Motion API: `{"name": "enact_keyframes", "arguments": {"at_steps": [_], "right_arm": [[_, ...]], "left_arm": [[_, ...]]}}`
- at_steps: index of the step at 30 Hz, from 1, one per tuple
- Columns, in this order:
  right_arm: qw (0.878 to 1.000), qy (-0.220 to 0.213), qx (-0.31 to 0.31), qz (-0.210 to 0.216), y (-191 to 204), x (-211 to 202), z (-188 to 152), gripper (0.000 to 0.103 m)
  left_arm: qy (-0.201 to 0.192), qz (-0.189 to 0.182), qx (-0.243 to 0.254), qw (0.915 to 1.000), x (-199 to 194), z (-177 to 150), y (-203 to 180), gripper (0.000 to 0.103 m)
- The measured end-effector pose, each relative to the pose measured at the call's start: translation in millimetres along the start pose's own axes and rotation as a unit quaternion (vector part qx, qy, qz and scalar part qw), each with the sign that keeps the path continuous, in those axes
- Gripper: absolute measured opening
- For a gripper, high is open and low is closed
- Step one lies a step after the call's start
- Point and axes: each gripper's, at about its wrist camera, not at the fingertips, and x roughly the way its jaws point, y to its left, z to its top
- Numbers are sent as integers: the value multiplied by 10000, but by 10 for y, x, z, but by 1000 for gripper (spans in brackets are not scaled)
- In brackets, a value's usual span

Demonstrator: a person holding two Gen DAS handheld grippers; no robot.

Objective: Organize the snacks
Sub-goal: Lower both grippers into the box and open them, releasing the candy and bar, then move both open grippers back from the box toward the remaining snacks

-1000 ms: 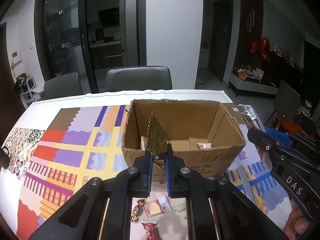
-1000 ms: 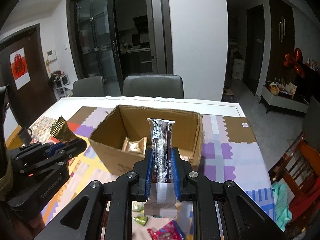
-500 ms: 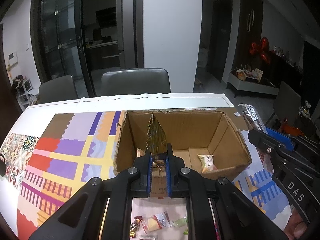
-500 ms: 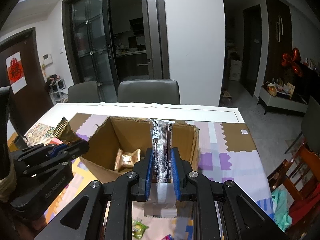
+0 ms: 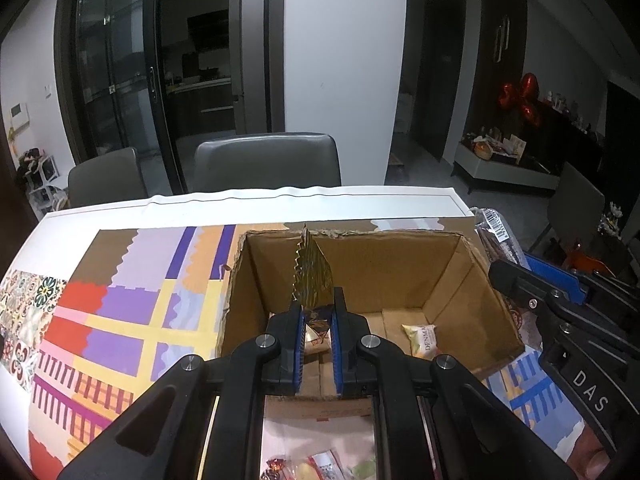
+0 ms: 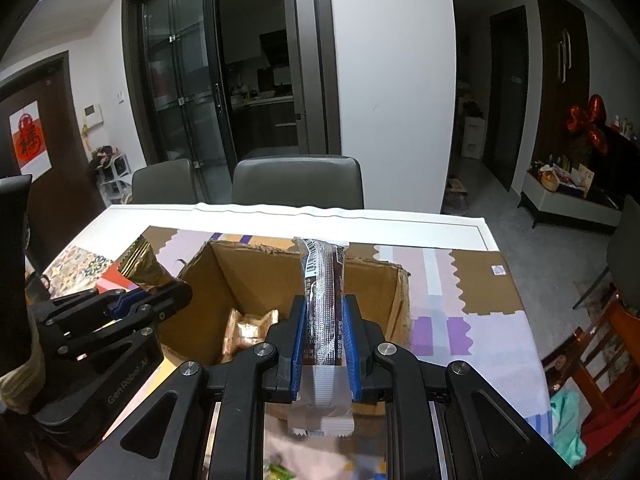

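Both wrist views look forward along their own fingers (image 5: 295,344), down at close range into the cardboard box (image 5: 452,276) just ahead. They share the box (image 6: 224,280), the surface (image 6: 440,224) and the chairs beyond.

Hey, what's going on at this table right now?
A person is sorting snacks into a cardboard box. The left hand-held gripper holds a gold foil packet over the box, and the right hand-held gripper holds a long dark wrapped bar. A few snacks already lie inside.
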Motion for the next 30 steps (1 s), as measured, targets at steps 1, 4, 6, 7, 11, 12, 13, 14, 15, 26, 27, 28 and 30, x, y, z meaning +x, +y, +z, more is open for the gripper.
{"name": "enact_keyframes", "arguments": {"at_steps": [1,4,6,7,11,12,13,14,15,26,27,28,30], "right_arm": [[10000,9,3,5,1,22,5,19],[10000,39,-14,25,14,94,21,19],[10000,64,-23,37,20,151,25,19],[10000,74,-22,41,17,179,27,19],[9999,134,1,68,4,275,24,19],[9999,146,-7,71,1,296,23,19],[9999,152,-14,68,-4,311,25,19],[9998,160,-20,64,-9,326,25,19],[9998,167,-27,61,-12,340,24,19],[9994,-100,103,-307,-69,217,60,75],[9994,-110,117,-316,-68,199,70,75],[9993,-110,126,-327,-83,188,82,75],[9992,-140,134,-347,-88,148,90,75]], "left_arm": [[4,2,1,10000,18,6,5,13],[37,12,11,10000,72,16,5,13],[66,22,17,10000,116,24,8,13],[95,32,-7,9999,150,28,13,13],[147,38,-49,9999,218,37,6,13],[160,46,-38,9999,234,37,4,13],[167,43,-36,9998,240,34,2,13],[172,44,-33,9998,247,34,-1,13],[164,52,-30,9998,248,30,-3,14],[67,283,-142,9995,162,36,32,59],[53,299,-137,9994,145,39,34,62],[31,317,-138,9994,126,45,40,66],[-31,346,-141,9993,61,49,29,74]]}}
